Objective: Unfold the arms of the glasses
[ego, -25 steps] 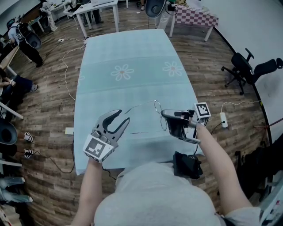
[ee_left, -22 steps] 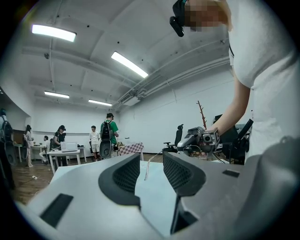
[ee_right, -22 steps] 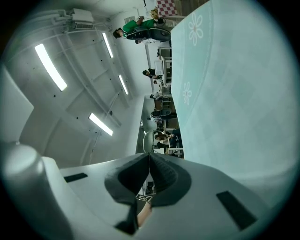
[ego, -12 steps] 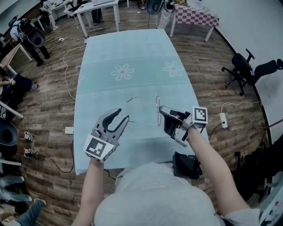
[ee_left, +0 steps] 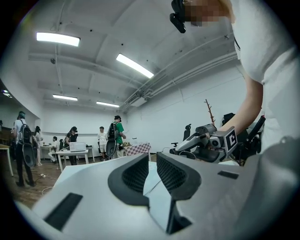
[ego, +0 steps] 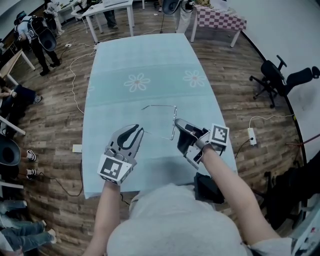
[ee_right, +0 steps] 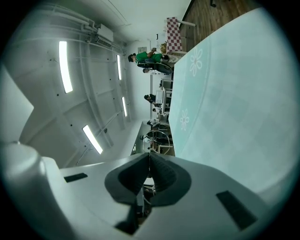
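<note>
The thin wire glasses (ego: pixel 174 120) hang over the pale blue table (ego: pixel 145 55). My right gripper (ego: pixel 177 125) is shut on their frame at one lens. One arm (ego: pixel 155 106) reaches left from the top of the frame, and a second thin arm runs low toward my left gripper (ego: pixel 137 131). In the right gripper view the pads (ee_right: pixel 157 168) meet, with a wire lens ring (ee_right: pixel 154 136) just beyond them. The left jaws have just been closing. In the left gripper view a narrow gap remains at my left gripper (ee_left: pixel 153 161), and I see nothing clearly in it.
A black office chair (ego: pixel 280 75) and a power strip (ego: pixel 251 135) are on the wood floor to the right. White tables (ego: pixel 107 12) and a checkered table (ego: pixel 220 20) stand at the back. Several people stand at the far left. A black pouch (ego: pixel 207 187) hangs at the person's waist.
The right gripper has shifted left and turned, carrying the glasses with it. The upper arm of the glasses now points left. The left jaws have narrowed.
</note>
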Demonstrator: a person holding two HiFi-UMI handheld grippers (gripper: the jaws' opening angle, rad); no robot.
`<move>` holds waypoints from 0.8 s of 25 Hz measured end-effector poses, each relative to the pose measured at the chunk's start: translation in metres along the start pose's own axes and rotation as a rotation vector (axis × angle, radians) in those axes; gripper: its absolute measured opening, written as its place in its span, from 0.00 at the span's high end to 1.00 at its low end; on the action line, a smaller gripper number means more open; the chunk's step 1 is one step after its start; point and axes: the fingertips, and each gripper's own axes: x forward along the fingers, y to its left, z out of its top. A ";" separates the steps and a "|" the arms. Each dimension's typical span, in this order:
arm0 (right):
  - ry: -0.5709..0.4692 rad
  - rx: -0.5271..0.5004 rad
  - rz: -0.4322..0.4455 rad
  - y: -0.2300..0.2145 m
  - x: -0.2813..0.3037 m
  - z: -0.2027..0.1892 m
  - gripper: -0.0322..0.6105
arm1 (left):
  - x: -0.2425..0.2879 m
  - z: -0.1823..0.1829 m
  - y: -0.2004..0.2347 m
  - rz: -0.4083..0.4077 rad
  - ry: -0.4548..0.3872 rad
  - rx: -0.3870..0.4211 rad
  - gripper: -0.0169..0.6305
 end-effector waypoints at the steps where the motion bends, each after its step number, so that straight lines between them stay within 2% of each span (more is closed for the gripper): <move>1: -0.015 -0.006 -0.002 0.000 -0.001 0.001 0.93 | 0.000 0.001 0.002 0.021 0.004 -0.004 0.89; 3: -0.048 -0.015 -0.003 0.002 -0.003 0.006 0.93 | 0.003 0.004 0.005 0.059 0.014 -0.010 0.93; 6: -0.092 -0.020 -0.005 0.004 -0.004 0.010 0.93 | 0.006 0.007 0.001 0.063 -0.009 -0.007 0.96; 20: -0.284 -0.032 -0.044 0.015 0.008 0.004 0.93 | 0.003 0.002 0.015 0.207 0.001 -0.028 0.96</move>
